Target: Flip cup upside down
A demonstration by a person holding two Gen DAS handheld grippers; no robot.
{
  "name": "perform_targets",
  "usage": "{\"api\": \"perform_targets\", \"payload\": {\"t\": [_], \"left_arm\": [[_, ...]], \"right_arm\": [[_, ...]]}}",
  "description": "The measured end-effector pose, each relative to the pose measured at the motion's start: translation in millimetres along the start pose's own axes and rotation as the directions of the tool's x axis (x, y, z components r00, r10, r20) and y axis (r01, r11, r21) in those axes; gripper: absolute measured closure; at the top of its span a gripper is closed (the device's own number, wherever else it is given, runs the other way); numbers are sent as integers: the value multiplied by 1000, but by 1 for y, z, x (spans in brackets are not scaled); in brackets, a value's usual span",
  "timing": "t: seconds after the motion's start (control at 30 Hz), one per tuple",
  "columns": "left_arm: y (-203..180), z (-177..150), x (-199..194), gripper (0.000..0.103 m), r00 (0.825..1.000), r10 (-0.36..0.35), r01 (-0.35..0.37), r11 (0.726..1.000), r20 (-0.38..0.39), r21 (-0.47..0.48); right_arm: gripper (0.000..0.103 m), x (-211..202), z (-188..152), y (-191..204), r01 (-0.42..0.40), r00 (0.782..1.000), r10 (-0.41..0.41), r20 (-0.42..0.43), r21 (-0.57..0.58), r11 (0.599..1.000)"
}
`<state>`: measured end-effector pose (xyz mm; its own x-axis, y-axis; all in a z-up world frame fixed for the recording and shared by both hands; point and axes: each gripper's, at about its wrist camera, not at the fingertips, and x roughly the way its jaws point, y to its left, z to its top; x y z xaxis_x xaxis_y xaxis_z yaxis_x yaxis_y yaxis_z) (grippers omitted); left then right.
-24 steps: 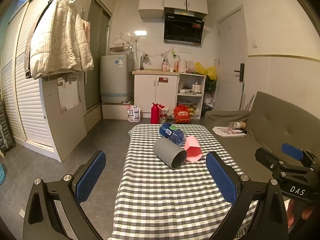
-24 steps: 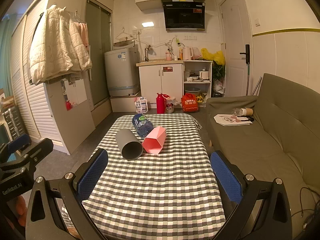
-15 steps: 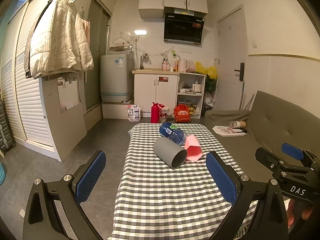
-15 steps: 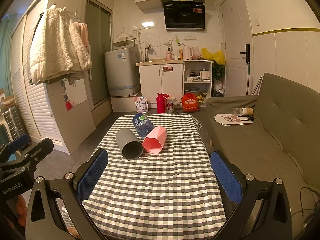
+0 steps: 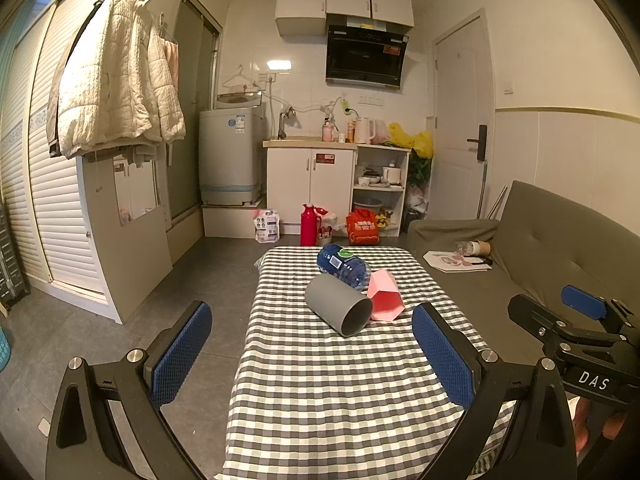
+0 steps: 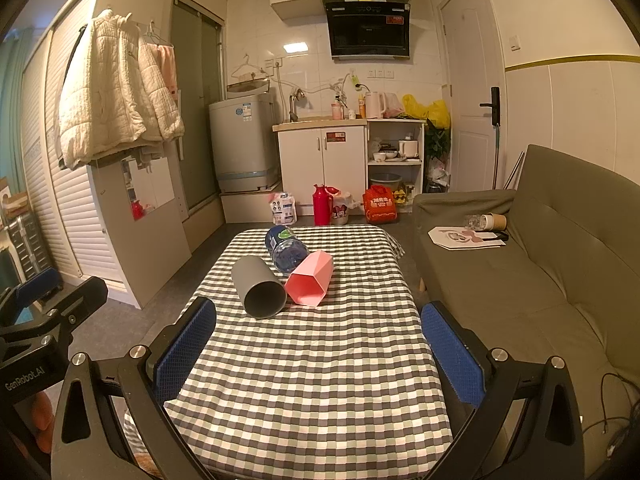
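A grey cup (image 5: 338,304) (image 6: 258,286) lies on its side on the checked tablecloth, mouth toward me. Beside it on the right lies a pink faceted cup (image 5: 385,295) (image 6: 310,277), also tipped over with its mouth facing me. My left gripper (image 5: 312,346) hovers open above the near end of the table, well short of both cups. My right gripper (image 6: 318,342) is open too, held at a similar distance, nothing between its blue pads. Each gripper shows at the edge of the other's view.
A blue water bottle (image 5: 342,262) (image 6: 285,249) lies behind the cups, touching them. The table (image 5: 340,392) is narrow; a grey sofa (image 6: 560,264) runs along its right side. Open floor lies left. Kitchen cabinets and a red thermos (image 6: 322,205) stand beyond the far end.
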<state>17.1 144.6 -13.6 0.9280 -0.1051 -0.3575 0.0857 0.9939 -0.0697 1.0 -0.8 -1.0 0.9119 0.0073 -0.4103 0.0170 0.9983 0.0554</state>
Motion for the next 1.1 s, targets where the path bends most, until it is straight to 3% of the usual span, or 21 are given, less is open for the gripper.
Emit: {"api": "perform_targets", "payload": {"t": [1.1], "left_arm": [[-5,-1,1,0,1000,-3,3,1000,0,3]], "right_arm": [[0,-3,-5,6,-2,1000,2,2,-2,1000]]}}
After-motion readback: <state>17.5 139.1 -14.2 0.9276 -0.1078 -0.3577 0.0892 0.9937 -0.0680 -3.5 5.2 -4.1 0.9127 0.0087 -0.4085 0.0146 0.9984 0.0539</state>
